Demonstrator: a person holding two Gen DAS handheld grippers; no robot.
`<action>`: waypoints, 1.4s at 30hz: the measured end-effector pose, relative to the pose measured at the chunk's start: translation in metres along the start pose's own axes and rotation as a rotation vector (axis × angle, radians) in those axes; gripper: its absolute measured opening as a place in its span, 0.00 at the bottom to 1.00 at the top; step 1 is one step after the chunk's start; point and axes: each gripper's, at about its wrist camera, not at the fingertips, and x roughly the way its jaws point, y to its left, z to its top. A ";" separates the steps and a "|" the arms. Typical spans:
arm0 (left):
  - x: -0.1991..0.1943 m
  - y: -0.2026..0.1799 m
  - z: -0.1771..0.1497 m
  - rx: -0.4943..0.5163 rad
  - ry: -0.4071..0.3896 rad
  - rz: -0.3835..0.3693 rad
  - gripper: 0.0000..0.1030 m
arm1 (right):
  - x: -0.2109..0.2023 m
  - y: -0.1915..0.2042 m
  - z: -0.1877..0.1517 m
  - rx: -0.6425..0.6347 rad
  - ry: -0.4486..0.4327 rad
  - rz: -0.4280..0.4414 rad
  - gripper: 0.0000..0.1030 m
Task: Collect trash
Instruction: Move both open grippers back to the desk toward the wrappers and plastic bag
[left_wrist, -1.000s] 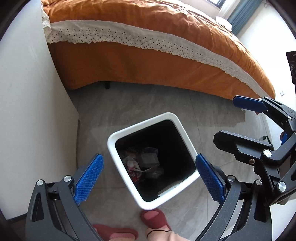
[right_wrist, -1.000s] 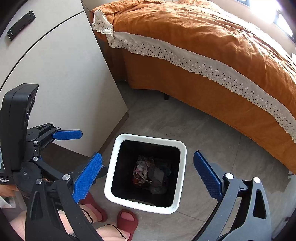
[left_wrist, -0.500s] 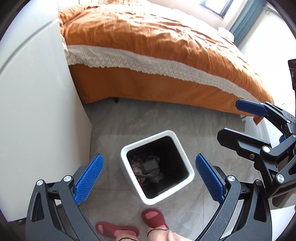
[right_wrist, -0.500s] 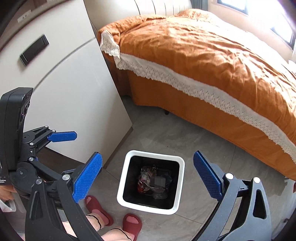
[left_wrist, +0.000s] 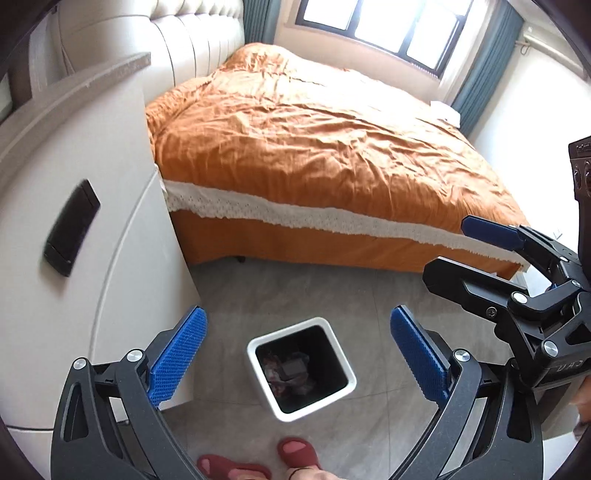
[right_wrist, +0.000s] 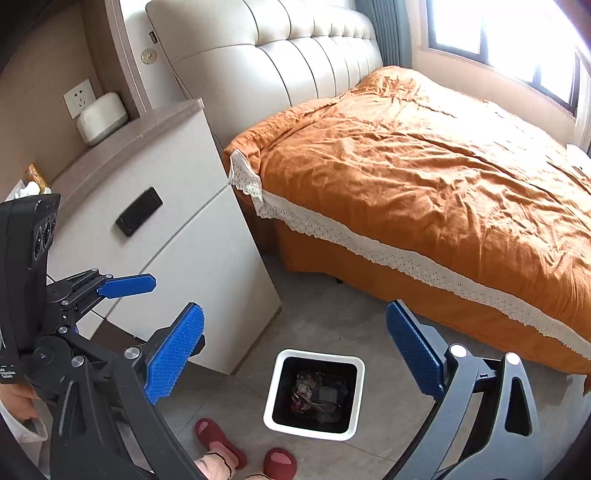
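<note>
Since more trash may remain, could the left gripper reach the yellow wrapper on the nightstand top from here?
Probably yes: the left gripper is open and empty beside the nightstand, with nothing between it and the yellow wrapper.

A home bedroom. A bed (right_wrist: 424, 177) with a rumpled orange cover and white lace trim stands against a padded cream headboard (right_wrist: 295, 62). A white nightstand (right_wrist: 159, 236) sits just beside it, under a wall socket (right_wrist: 79, 98). Teal curtains (left_wrist: 480, 74) frame a window (left_wrist: 388, 26). On the grey tiled floor (left_wrist: 306, 291) stands a white bin (right_wrist: 314, 395) holding trash.
</note>
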 end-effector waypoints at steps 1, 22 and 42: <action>-0.006 -0.001 0.005 -0.005 -0.011 0.003 0.95 | -0.006 0.001 0.005 0.004 -0.013 0.009 0.95; -0.177 0.087 0.013 -0.179 -0.226 0.300 0.95 | -0.052 0.155 0.092 -0.255 -0.140 0.332 0.95; -0.327 0.245 -0.083 -0.482 -0.321 0.676 0.95 | -0.037 0.397 0.114 -0.653 -0.158 0.682 0.95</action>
